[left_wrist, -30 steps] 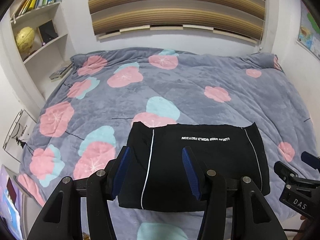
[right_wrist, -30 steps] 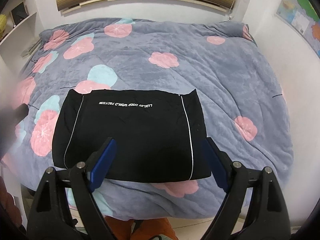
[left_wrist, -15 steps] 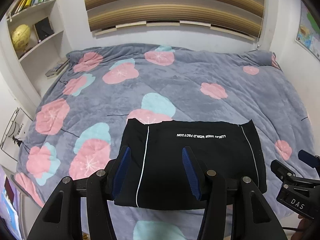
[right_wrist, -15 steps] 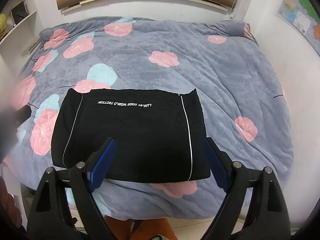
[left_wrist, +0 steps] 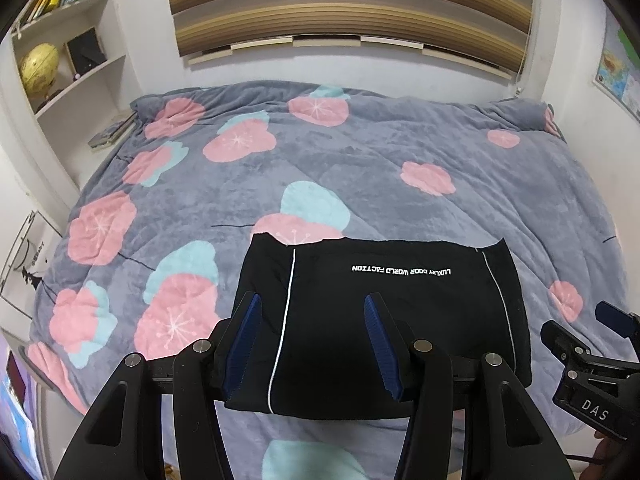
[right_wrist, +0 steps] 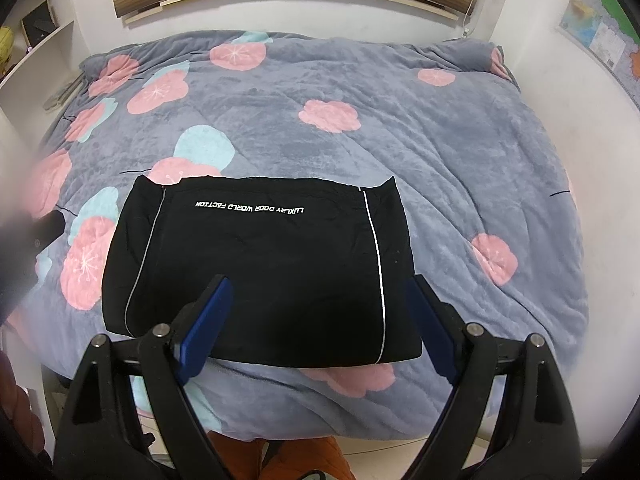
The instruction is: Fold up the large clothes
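Note:
A black garment [left_wrist: 384,320] with white piping and white lettering lies folded into a flat rectangle near the front edge of the bed; it also shows in the right wrist view [right_wrist: 260,264]. My left gripper [left_wrist: 312,340] is open and empty, held above the garment's left part. My right gripper [right_wrist: 320,320] is open and empty, held above the garment's front right part. The right gripper's body [left_wrist: 592,376] shows at the right edge of the left wrist view.
The bed is covered by a grey blanket [left_wrist: 360,168] with pink and teal flowers, also in the right wrist view [right_wrist: 460,140]. White shelves [left_wrist: 68,80] with a globe and books stand at the left. Walls and a striped blind lie beyond.
Both grippers have drawn back and up a little from the garment. The garment lies still and both grippers stay open.

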The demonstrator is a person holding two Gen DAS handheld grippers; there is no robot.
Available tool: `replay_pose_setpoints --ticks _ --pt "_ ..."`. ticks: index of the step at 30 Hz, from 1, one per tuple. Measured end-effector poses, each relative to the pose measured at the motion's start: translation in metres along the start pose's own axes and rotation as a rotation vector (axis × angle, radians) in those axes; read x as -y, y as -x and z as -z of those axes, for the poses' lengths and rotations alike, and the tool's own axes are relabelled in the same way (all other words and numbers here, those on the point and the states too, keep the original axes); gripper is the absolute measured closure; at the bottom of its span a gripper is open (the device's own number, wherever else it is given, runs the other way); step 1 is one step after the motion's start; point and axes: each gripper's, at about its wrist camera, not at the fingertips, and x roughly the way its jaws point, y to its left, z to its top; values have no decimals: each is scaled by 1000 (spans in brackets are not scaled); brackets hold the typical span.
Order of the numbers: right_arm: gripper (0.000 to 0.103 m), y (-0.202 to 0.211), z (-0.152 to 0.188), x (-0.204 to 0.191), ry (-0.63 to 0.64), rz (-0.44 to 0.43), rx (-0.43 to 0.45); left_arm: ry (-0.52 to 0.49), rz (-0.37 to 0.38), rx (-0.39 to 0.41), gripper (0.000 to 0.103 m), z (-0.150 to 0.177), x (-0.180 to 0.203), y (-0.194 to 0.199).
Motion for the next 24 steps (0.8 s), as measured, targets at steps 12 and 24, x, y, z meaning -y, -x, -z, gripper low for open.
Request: replay_pose_setpoints --ticks 12,24 --pt "17 -2 -1 0 -1 0 -1 10 -22 -6 48 -8 -6 -10" --pt "16 -9 -2 -2 -6 -3 -15 44 -75 73 48 -10 -20 -3"
